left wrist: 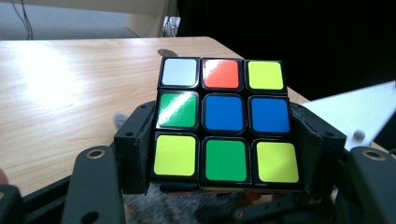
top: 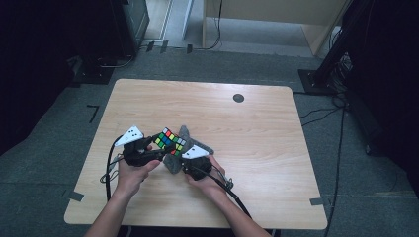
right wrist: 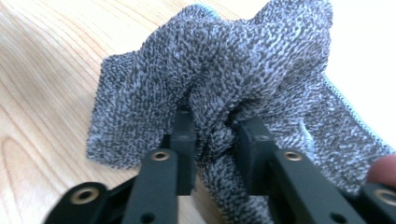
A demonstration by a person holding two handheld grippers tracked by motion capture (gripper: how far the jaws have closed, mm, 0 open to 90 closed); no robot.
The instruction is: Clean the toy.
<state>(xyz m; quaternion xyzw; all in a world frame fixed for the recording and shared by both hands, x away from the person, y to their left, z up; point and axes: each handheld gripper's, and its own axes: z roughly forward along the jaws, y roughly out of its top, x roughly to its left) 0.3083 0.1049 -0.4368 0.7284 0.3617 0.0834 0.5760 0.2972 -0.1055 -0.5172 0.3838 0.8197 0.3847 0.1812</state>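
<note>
A scrambled puzzle cube (top: 168, 142) (left wrist: 224, 121) is held just above the wooden table (top: 247, 148) near its front left. My left gripper (top: 159, 149) (left wrist: 219, 158) is shut on it, with one jaw pressed against each side of its lower layers. The face toward the camera shows white, red and yellow squares on top. A crumpled grey knitted cloth (top: 186, 133) (right wrist: 233, 65) lies on the table right beside and under the cube. My right gripper (top: 179, 159) (right wrist: 215, 135) is shut on a bunched fold of this cloth. A fingertip shows at the right edge of the right gripper view.
A small black round mark (top: 238, 98) sits near the table's far edge. Bare wood stretches to the right and behind the cube. Cables (top: 225, 187) trail from both grippers toward the front edge. A dark stand (top: 326, 64) rises off the far right corner.
</note>
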